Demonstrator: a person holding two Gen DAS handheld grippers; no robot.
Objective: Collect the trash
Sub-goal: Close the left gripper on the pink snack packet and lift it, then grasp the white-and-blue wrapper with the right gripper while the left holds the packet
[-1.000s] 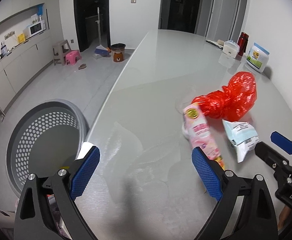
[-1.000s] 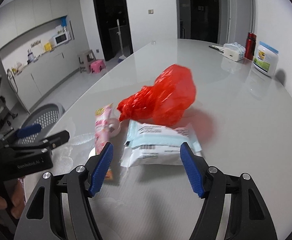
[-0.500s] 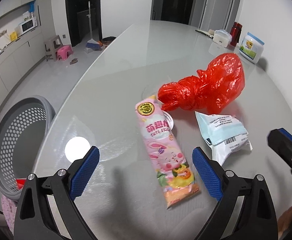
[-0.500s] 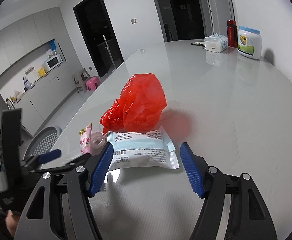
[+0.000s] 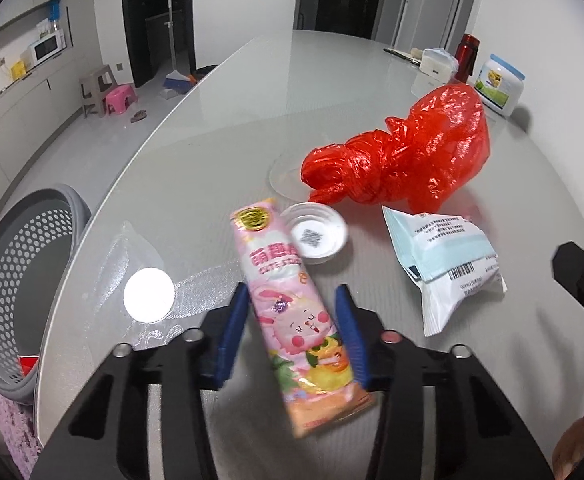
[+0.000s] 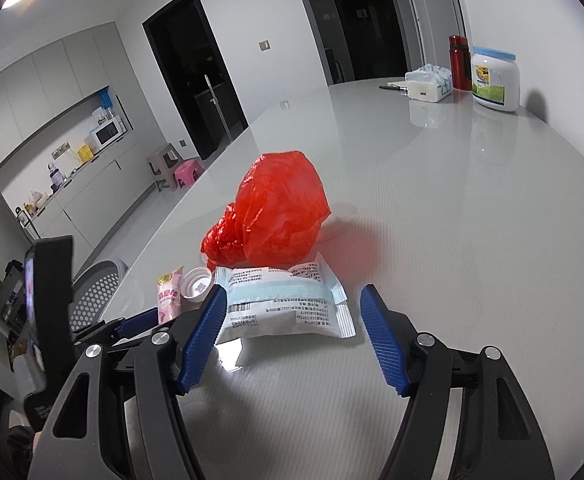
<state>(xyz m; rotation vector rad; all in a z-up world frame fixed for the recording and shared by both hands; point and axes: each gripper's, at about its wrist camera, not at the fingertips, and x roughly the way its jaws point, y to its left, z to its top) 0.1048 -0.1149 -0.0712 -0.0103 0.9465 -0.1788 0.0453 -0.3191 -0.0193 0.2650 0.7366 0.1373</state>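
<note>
Grey glossy table [image 5: 220,152]; on it: red bag [image 5: 408,160], pink wrapper [image 5: 292,308], white cap [image 5: 316,234], white-blue packet [image 5: 444,256]. At far end: tub [image 6: 494,79], red flask [image 6: 457,62], tissues [image 6: 428,82].

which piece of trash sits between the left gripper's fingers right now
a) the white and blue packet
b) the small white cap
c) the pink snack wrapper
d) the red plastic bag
c: in the left wrist view the left gripper has its blue fingers narrowed on either side of the pink snack wrapper, while the other trash lies farther off on the table.
</note>
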